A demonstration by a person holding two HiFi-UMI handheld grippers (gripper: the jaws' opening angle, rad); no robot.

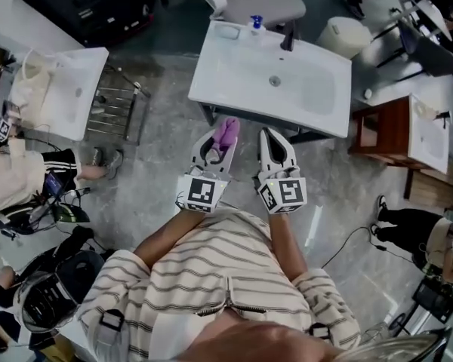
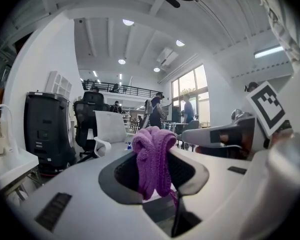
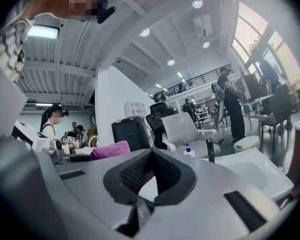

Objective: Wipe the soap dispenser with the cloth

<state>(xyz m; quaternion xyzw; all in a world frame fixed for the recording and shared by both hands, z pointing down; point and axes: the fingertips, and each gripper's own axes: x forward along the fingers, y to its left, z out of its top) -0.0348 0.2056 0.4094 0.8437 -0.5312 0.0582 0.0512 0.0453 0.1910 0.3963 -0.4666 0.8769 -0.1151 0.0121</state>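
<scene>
Ok, status: left gripper (image 1: 215, 148) has its fingers clamped on the purple knitted cloth (image 1: 226, 130). A bunched wad sticks out past the tips and the rest hangs between the pads (image 2: 122, 176). Sensible grip: the exposed wad is the wiping face, so hard plastic shouldn't touch the bottle.

Right gripper (image 1: 275, 140) has its fingers closed on nothing. It sits just beside the left one at its 3 o'clock, both pointing to 12 o'clock in the head view. It reads as a spare hand for now.

Target is the small white soap dispenser with a blue pump (image 1: 256, 24). It stands upright on the far rim of the white rectangular washbasin (image 1: 234, 74), at 12 o'clock from both grippers and well apart from them. The black faucet (image 1: 288, 36) is near it at its 3 o'clock. The right gripper view shows the same pair, dispenser (image 3: 189, 150) next to faucet.

My read: approach phase, no wiping yet. Cloth and bottle have the whole basin between them.

Next move probably needs the right fingers opened to steady the bottle while the left rubs. Risk: the bottle looks light and stands at the rim, so a one-sided push could tip it into the basin or against the faucet.
</scene>
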